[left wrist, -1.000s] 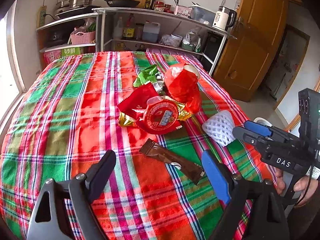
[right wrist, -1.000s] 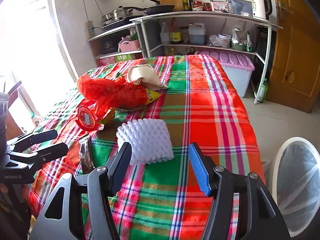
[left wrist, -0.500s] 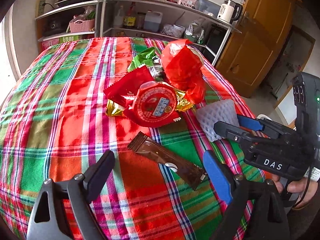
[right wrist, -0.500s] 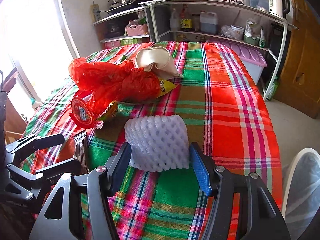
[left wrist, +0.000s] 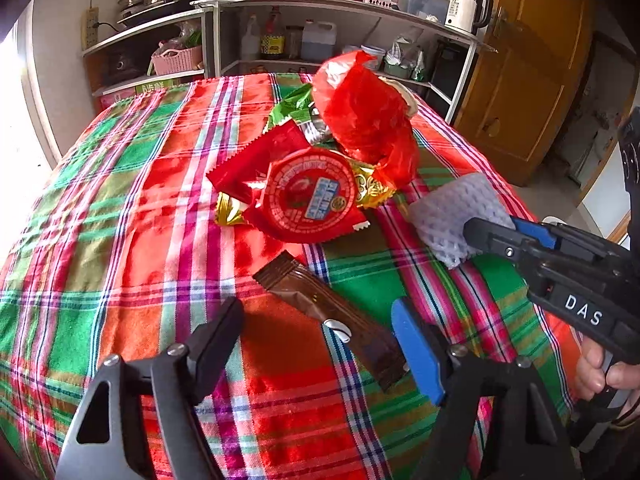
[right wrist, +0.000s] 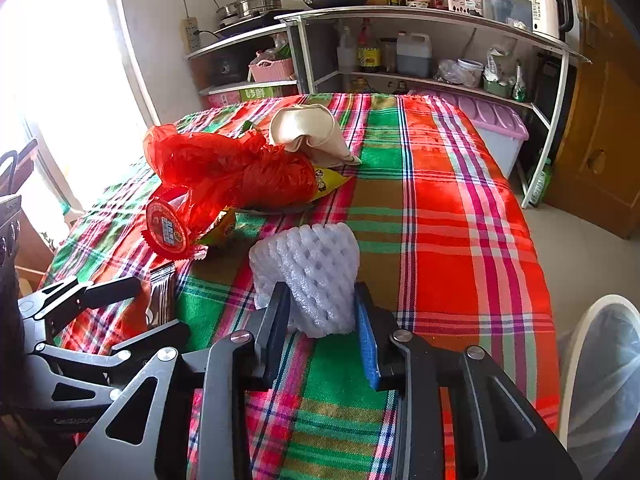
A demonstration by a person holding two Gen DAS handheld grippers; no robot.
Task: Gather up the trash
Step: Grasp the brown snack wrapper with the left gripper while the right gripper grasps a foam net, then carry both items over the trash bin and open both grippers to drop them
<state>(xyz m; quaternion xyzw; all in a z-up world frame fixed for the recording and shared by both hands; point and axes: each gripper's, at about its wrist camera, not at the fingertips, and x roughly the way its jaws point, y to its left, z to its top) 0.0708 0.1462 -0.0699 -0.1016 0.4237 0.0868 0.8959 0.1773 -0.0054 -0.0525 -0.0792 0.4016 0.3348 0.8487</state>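
A white foam fruit net lies on the plaid tablecloth. My right gripper is closing on it, and both pads pinch its near end; the same grip shows in the left wrist view, right gripper on the foam net. A brown snack wrapper lies flat between the fingers of my left gripper, whose jaws are closing. The blue pad is near the wrapper's end and the black finger stands apart from it. From the right wrist view the left gripper straddles that wrapper.
Past the wrapper sits a pile: a round red packet, a crumpled red bag, green and gold wrappers, and a cream bag. A white bin with a clear liner stands off the table's right edge. Kitchen shelves line the far wall.
The right jaws have closed onto the foam net, squeezing it narrower. My left gripper has moved forward and down over the brown wrapper, and its jaws have narrowed.
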